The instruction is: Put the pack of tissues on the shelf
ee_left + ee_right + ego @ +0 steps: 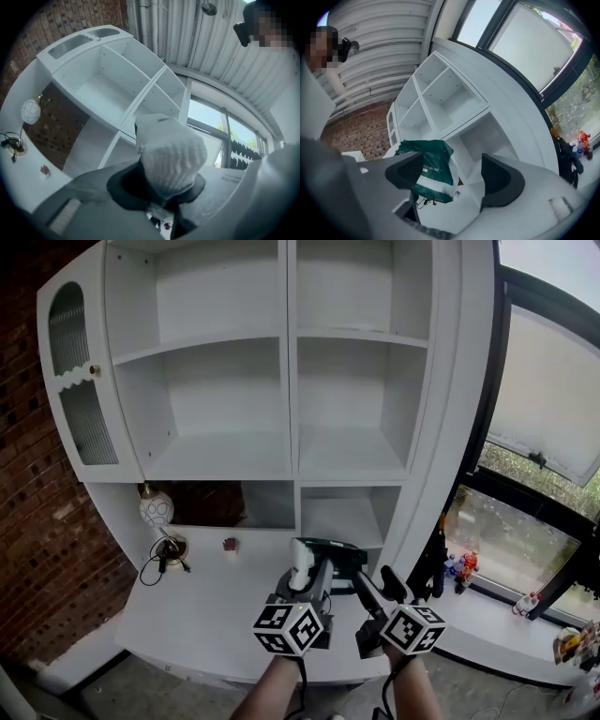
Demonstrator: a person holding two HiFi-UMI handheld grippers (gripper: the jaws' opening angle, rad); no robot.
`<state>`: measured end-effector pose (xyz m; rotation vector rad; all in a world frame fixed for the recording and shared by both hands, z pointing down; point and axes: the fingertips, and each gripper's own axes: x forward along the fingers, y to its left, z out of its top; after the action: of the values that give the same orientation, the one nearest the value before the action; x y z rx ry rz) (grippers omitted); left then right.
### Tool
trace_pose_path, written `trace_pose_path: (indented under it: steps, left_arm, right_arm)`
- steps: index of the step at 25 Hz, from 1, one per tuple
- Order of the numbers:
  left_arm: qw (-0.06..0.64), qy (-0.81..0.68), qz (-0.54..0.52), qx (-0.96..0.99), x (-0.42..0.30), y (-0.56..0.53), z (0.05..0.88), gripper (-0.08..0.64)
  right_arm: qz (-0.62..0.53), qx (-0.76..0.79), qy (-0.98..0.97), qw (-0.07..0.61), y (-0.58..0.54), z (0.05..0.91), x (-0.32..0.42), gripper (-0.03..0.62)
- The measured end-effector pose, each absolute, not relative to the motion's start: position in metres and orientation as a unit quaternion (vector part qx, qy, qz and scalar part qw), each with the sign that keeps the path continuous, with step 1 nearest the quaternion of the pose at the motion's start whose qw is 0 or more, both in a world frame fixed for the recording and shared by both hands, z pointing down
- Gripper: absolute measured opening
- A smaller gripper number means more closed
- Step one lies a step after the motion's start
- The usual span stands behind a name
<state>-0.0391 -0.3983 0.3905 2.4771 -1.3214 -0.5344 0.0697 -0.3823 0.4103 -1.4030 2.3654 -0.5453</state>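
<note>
Currently the left gripper (304, 589) has its jaws narrow, pinched on the white end of the pack of tissues (322, 557), so it carries the pack alone. The right gripper (373, 585) has its jaws wide, pack beside one jaw, apparently unpressed. The pack is held over the desk (211, 610), below the empty shelf (225, 460); it needs lifting in.

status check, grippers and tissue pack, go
Left gripper shut on green-and-white plastic tissue pack. Right gripper open, beside pack, not gripping. White shelf unit ahead, nothing seen blocking.
</note>
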Motion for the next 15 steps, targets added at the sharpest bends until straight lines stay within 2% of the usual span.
trace_pose_path:
  steps: [6, 15]
  left_arm:
    - [0.197, -0.41, -0.23, 0.86, -0.013, -0.401, 0.386, 0.103]
    - [0.237, -0.372, -0.253, 0.861, 0.015, -0.409, 0.385, 0.103]
  right_arm:
    - [-0.205, -0.479, 0.833, 0.185, -0.388, 0.406, 0.08, 0.374]
    - [-0.191, -0.482, 0.837, 0.176, -0.397, 0.404, 0.101, 0.183]
